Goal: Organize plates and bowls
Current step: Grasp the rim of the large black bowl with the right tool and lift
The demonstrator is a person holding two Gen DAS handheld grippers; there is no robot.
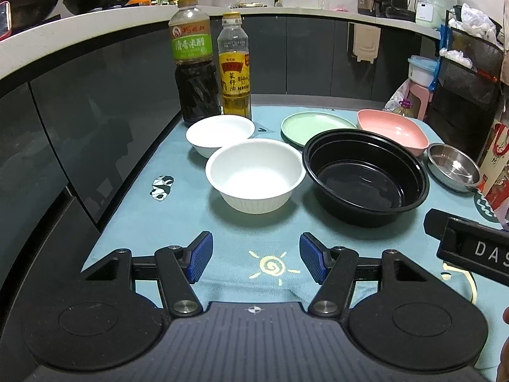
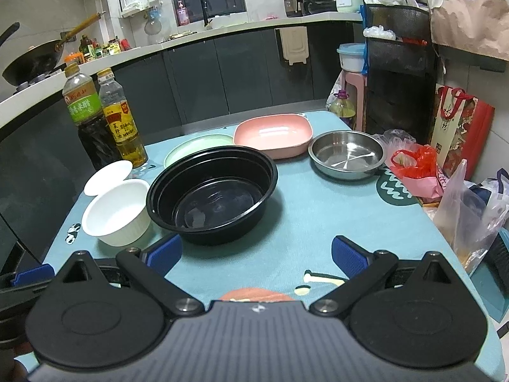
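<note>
On the teal tablecloth point(image 1: 197, 222) stand a deep white bowl point(image 1: 255, 173) point(image 2: 116, 211), a shallower white bowl point(image 1: 220, 133) point(image 2: 108, 173) behind it, a black bowl point(image 1: 366, 175) point(image 2: 211, 192), a green plate point(image 1: 318, 126) point(image 2: 198, 146), a pink square dish point(image 1: 393, 130) point(image 2: 272, 133) and a steel bowl point(image 1: 453, 165) point(image 2: 346, 152). My left gripper point(image 1: 256, 261) is open and empty, short of the deep white bowl. My right gripper point(image 2: 256, 254) is open and empty, near the black bowl's front.
Two tall bottles point(image 1: 194, 63) point(image 1: 234, 67) stand at the back left of the table. Plastic bags point(image 2: 413, 162) and a red gift bag point(image 2: 461, 127) crowd the right edge. Dark cabinets point(image 1: 95, 111) run along the left. A black rack point(image 2: 400, 63) stands at the back right.
</note>
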